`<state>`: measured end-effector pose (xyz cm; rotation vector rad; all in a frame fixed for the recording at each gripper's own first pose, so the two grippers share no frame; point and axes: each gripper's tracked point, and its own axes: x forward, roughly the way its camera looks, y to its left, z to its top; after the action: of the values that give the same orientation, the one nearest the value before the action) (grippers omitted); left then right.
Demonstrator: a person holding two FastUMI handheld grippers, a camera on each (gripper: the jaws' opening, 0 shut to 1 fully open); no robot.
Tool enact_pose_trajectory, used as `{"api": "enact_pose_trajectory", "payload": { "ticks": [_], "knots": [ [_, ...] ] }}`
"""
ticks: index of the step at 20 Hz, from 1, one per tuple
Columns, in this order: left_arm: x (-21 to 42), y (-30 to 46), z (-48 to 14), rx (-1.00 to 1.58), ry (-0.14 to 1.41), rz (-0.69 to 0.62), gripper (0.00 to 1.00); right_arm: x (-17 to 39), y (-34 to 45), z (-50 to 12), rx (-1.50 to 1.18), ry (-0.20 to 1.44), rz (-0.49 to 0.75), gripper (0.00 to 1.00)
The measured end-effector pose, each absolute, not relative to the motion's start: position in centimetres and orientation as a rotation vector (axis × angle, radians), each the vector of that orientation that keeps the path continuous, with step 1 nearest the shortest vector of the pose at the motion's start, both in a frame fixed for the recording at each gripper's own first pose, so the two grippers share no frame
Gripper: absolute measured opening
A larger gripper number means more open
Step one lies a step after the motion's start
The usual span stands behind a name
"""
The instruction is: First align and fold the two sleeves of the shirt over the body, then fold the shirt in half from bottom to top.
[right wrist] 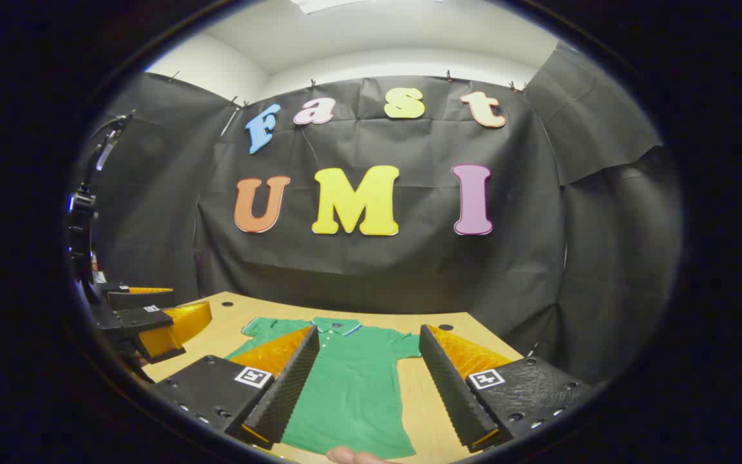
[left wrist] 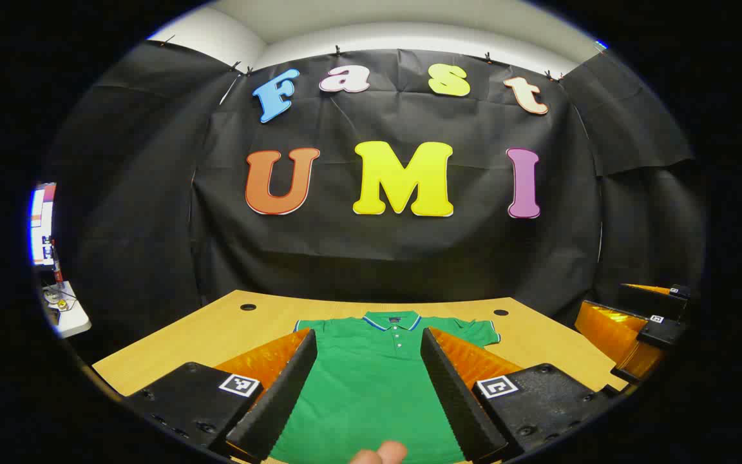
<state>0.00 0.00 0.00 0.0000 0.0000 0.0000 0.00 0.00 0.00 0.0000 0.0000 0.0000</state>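
Note:
A green polo shirt [left wrist: 371, 380] lies flat on the wooden table [left wrist: 216, 328], collar toward the wall and both short sleeves spread out. In the left gripper view my left gripper [left wrist: 368, 335] hangs above the shirt's body, open and holding nothing. In the right gripper view the same shirt [right wrist: 351, 386] lies below my right gripper [right wrist: 368, 332], which is also open and empty over the shirt's right half. My right gripper [left wrist: 645, 328] shows again at the right edge of the left gripper view. My left gripper [right wrist: 145, 319] appears at the left edge of the right gripper view.
A fingertip [left wrist: 380, 453] pokes in at the bottom of the left gripper view, and another fingertip [right wrist: 345, 455] at the bottom of the right gripper view. Two round holes [left wrist: 248, 307] sit in the table near the wall. A cluttered white bench [left wrist: 65, 306] stands beyond the booth at left.

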Motion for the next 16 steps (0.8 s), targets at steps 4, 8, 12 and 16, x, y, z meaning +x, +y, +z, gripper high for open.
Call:
{"api": "enact_pose_trajectory", "payload": {
  "ticks": [4, 8, 12, 16],
  "knots": [
    [0.3, 0.3, -0.2, 0.020, 0.002, 0.022, 1.00, 0.4, -0.1, -0.9, 0.001, 0.016, 0.005, 0.95],
    [0.5, 0.6, 0.0, 0.016, -0.012, 0.041, 1.00, 0.8, -0.6, -1.9, 0.001, 0.039, 0.003, 0.95],
    [0.7, 0.7, -0.4, 0.000, 0.000, 0.045, 1.00, 1.2, -1.4, -2.6, 0.014, 0.055, -0.010, 0.95],
    [0.7, 0.7, -0.4, 0.009, 0.001, 0.049, 1.00, 1.2, -1.8, -2.8, 0.017, 0.058, -0.021, 0.95]
  ]
}}
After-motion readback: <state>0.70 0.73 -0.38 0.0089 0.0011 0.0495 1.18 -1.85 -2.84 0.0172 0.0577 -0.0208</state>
